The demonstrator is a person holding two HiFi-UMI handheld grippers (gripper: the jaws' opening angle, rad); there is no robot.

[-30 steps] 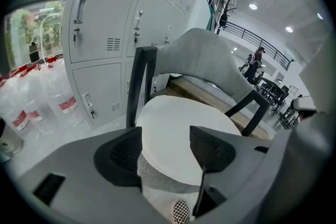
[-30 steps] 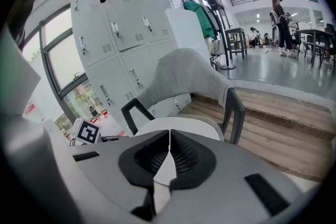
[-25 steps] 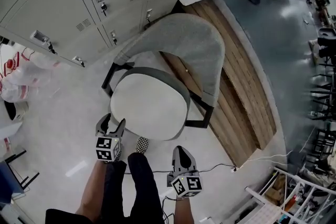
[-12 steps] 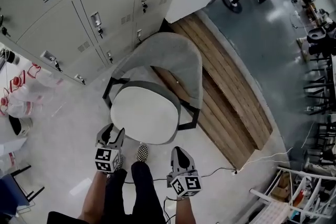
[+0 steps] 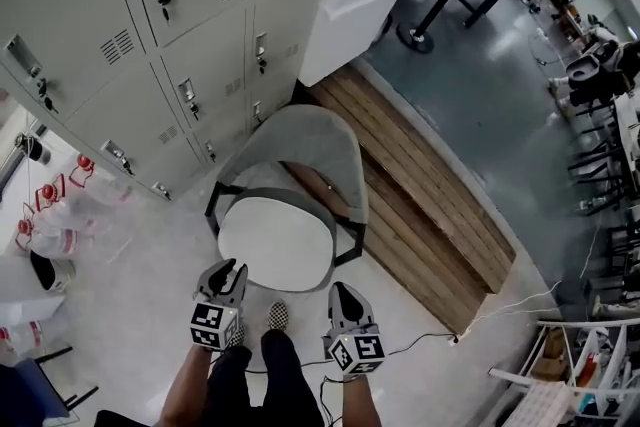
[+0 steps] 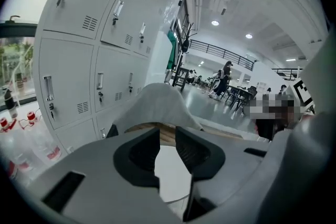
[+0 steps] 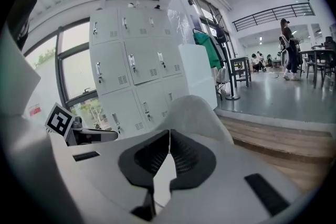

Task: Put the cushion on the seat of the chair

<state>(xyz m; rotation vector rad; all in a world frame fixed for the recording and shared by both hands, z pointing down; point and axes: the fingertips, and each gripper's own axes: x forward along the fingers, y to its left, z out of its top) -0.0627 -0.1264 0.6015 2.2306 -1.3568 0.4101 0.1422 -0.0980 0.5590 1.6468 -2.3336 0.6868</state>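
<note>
The grey armchair (image 5: 310,155) stands in front of the lockers, and the pale round cushion (image 5: 275,240) lies flat on its seat. Both grippers hang in the air on the near side of the chair, clear of the cushion. My left gripper (image 5: 228,273) points at the seat's front edge; its jaws are closing, with a narrow gap (image 6: 167,131) and nothing between them. My right gripper (image 5: 340,293) is shut and empty, its jaw tips meeting (image 7: 169,132). The chair's backrest (image 6: 157,105) (image 7: 191,113) rises beyond both pairs of jaws.
Grey lockers (image 5: 150,35) line the wall behind the chair. A raised wooden platform (image 5: 430,195) runs along its right side. Plastic bottles (image 5: 60,215) lie on the floor at left, and a cable (image 5: 420,345) trails at right. The person's checkered shoe (image 5: 277,315) is below the seat.
Both grippers have risen away from the chair, which now looks smaller and farther off. The left jaws have narrowed from wide open. The cushion has stayed on the seat.
</note>
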